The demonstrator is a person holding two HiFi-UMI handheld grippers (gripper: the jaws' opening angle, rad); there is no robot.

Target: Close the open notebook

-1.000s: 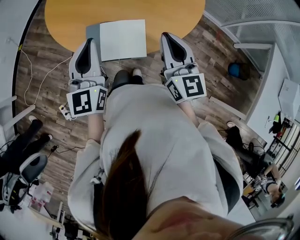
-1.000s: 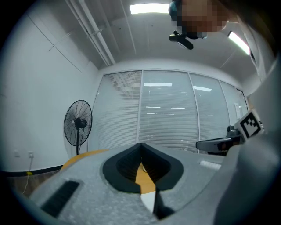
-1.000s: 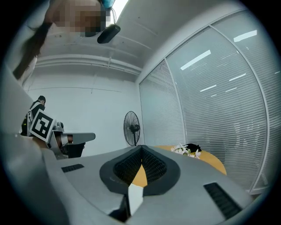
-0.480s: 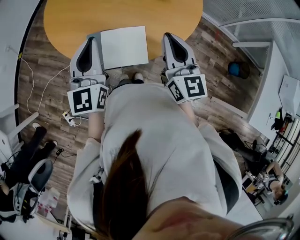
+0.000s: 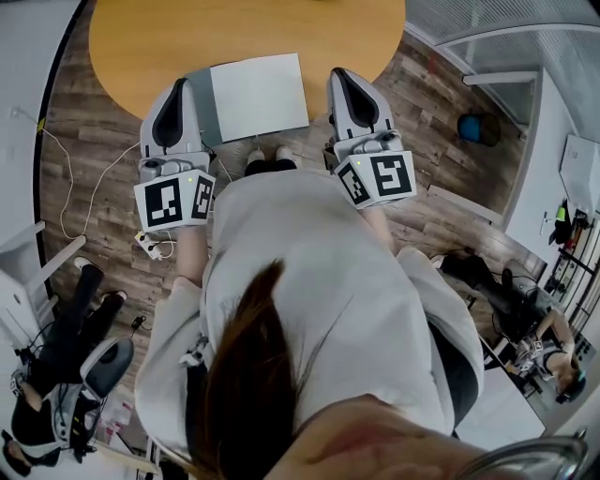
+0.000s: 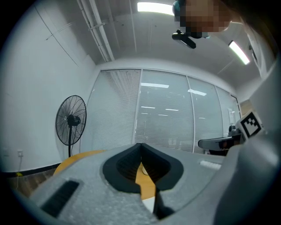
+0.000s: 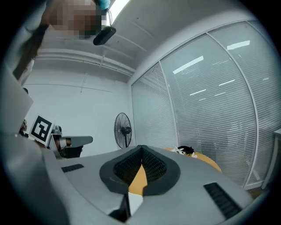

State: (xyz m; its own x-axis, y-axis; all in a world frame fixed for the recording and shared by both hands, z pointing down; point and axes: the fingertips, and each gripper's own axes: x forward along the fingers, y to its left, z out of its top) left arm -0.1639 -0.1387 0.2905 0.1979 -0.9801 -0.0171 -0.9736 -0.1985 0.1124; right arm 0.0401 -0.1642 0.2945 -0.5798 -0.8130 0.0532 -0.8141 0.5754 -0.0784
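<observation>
Left gripper (image 5: 180,84) and right gripper (image 5: 338,74) have drawn nearer the notebook (image 5: 261,96).

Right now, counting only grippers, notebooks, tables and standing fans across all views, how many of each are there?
grippers: 2 (left gripper, right gripper)
notebook: 1
table: 1
fan: 1
total: 5
</observation>
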